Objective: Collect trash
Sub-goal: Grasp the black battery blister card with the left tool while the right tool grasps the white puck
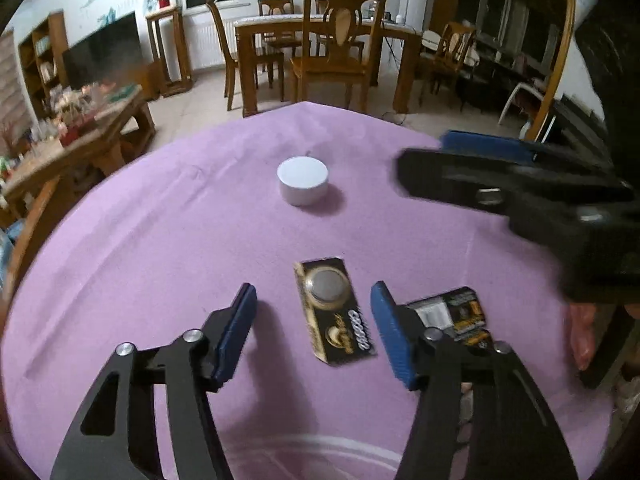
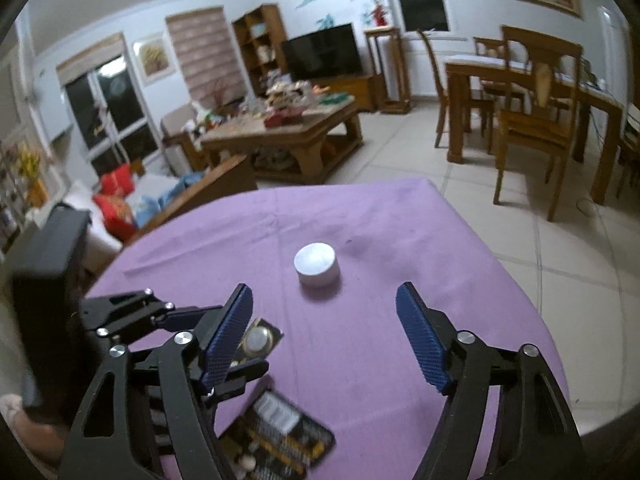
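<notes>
Nearest you, your left gripper (image 1: 314, 332) stands open astride one black-and-gold coin-battery card (image 1: 334, 312) lying flat on the purple tablecloth (image 1: 160, 220), its pads clear of it. A second black printed packet (image 1: 452, 314) lies just right of it. Your right gripper (image 2: 324, 332) is open and empty. Farther off stands one white round tin (image 1: 303, 180).

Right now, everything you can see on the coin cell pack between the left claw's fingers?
The coin cell pack is a flat black and gold card, glossy, with one round silver cell under a clear blister near its far end and white lettering near its near end. It lies flat on the purple cloth, slightly skewed, between the fingers of the left claw, whose pads do not touch it. A second dark pack lies apart beside it.
</notes>
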Available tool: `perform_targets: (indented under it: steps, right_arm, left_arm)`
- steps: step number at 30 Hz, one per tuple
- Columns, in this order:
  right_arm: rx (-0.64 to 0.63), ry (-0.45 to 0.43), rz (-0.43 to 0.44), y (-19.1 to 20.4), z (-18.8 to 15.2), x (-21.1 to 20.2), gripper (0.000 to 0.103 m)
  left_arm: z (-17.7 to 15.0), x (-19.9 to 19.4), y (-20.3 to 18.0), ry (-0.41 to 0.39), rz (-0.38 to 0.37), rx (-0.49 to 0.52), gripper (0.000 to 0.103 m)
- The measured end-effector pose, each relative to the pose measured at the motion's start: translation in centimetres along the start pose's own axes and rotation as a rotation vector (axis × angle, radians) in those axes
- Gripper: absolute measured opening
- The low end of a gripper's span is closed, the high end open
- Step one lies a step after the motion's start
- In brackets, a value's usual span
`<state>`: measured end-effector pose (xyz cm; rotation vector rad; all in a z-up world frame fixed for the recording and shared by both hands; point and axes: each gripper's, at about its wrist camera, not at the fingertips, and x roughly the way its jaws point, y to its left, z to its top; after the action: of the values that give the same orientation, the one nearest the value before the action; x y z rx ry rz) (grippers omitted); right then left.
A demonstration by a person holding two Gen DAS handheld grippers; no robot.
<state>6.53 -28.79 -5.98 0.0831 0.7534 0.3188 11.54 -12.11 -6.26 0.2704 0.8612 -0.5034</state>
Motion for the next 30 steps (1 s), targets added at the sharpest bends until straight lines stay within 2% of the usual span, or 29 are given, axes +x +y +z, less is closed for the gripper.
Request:
perform_targets:
  steps: [4,8,10,11,13,16,19,22,26,30]
  right_arm:
    - [-0.052,0.042,-0.013,1.0,1.4,3.0,0.068]
    - [-0.095,0.087,-0.03,2.3,2.3,5.9,0.065]
    - [-0.12,0.114,-0.05,2.4,3.0,7.5,0.063]
    - [-0.132,0.134,-0.061,2.6,3.1,8.2,0.06]
    - [-0.15,0.188,-0.074,2.7,3.2,9.6,0.039]
    - [-0.188,0.193,-0.097,3.6,3.2,10.5,0.036]
    - [-0.163,0.19,-0.078,3.3,3.3,10.2,0.036]
    - [-0.052,0.15,-0.012,1.9,3.5,8.6,0.036]
    - [0.028,0.086,0.044,1.0,3.2,5.2,0.036]
    - [0.077,0.02,0.08,0.7,2.4,1.3,0.036]
  left_arm:
    - [-0.3,-0.2,-0.1,-0.001,0.016,0.027,0.049]
    - [-0.7,-0.6,0.7,-0.007,0.023,0.033,0.031]
    - [-0.9,-0.8,1.0,-0.008,0.028,0.034,0.03]
    - [-0.9,-0.8,1.2,-0.008,0.025,0.034,0.03]
    - [-1.1,-1.0,1.4,-0.011,0.016,0.036,0.029]
    - [-0.9,-1.0,1.0,-0.014,0.004,0.035,0.029]
    - [-0.3,-0.5,1.4,-0.012,-0.002,0.036,0.029]
    - [0.3,-0.1,0.9,-0.013,-0.003,0.068,0.031]
    - [0.5,0.3,0.0,-0.015,0.014,0.133,0.033]
    - [0.6,0.4,0.5,-0.014,-0.022,0.15,0.029]
